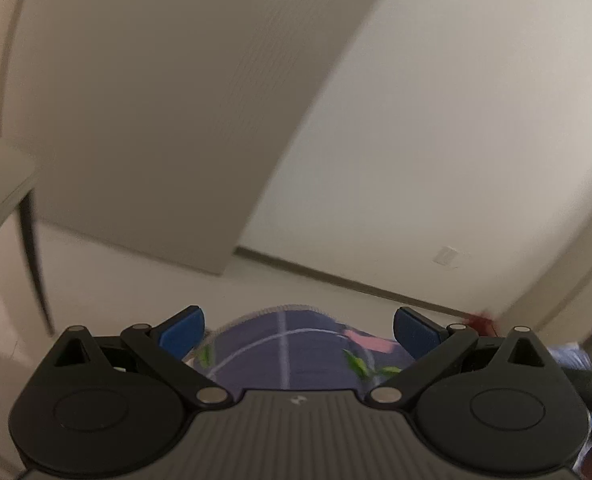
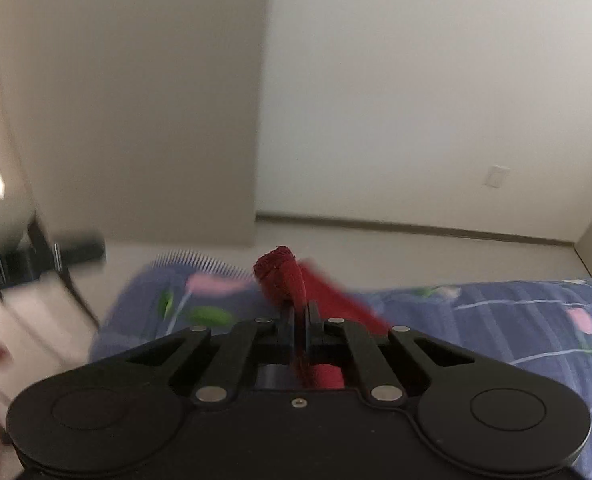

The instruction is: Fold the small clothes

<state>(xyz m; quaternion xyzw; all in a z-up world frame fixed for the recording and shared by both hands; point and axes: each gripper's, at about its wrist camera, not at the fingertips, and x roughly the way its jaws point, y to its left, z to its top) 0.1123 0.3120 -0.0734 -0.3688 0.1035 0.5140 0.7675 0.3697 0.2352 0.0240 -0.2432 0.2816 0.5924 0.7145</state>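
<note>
My right gripper [image 2: 300, 312] is shut on a dark red knit garment [image 2: 284, 272]; a bunched end sticks up past the fingertips and more cloth trails right and down between the jaws. It is held above a blue floral quilt [image 2: 496, 320]. My left gripper [image 1: 299, 326] is open and empty, blue pads [image 1: 182, 334] wide apart, above the same quilt [image 1: 288, 344]. A bit of the red garment [image 1: 482, 320] shows at the right in the left wrist view.
Both cameras tilt upward at white walls and a baseboard. A grey panel [image 1: 168, 112] fills the upper left. A dark-legged piece of furniture [image 2: 44, 264] stands left of the bed. A wall outlet [image 2: 498, 176] is at right.
</note>
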